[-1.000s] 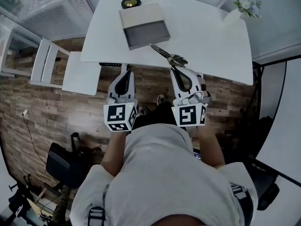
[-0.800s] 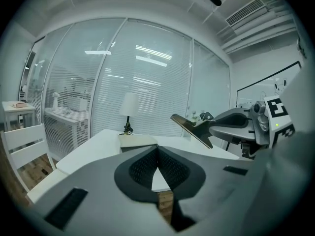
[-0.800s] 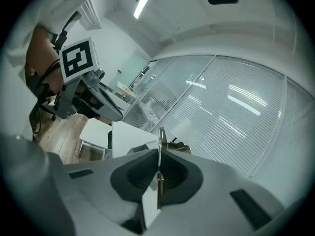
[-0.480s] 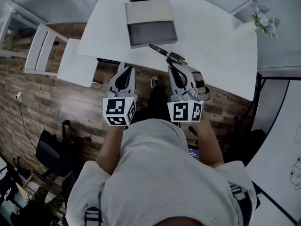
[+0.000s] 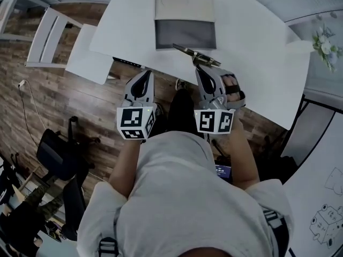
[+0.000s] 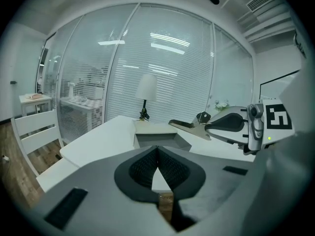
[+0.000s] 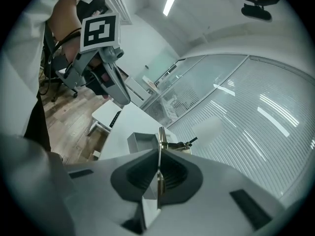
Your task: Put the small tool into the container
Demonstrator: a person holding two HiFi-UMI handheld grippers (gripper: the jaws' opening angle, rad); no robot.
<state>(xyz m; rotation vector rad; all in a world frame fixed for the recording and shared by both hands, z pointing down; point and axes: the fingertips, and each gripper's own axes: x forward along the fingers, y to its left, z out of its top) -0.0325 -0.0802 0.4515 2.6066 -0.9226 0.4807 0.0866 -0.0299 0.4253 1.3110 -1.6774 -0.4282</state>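
**White table** (image 5: 252, 42): fills the upper part of the head view. Its far edge is cut off at the top of the frame.

**Container** (image 5: 185, 33): a grey open box at upper centre of the head view, standing on the table. Nothing shows inside it.

**Left gripper** (image 5: 143, 78): lower left of the container, over the floor near the table's edge. In its own view the jaws meet at the tips with nothing between them.

**Right gripper** (image 5: 202, 69): lower right of the container. Its jaws are closed on the small tool (image 5: 195, 55), a thin metal clip-like piece that juts up-left toward the container.

**Location of the task's thing:** the small tool is in the right gripper, not in the container. Its free end lies at the container's near wall in the head view.

**Risks, in my judgement:**
- The hold is on a thin edge near one end, so the tool could pivot or slip if I swing it fast.
- If I let go too soon, it could land on the table or strike the near wall and tip out.

**Not determinable:**
- How high the tool is above the rim.
- Much of the container's floor, which is in shadow.
- The tool's exact type.
- The dark object at the top edge of the head view, which is cropped.
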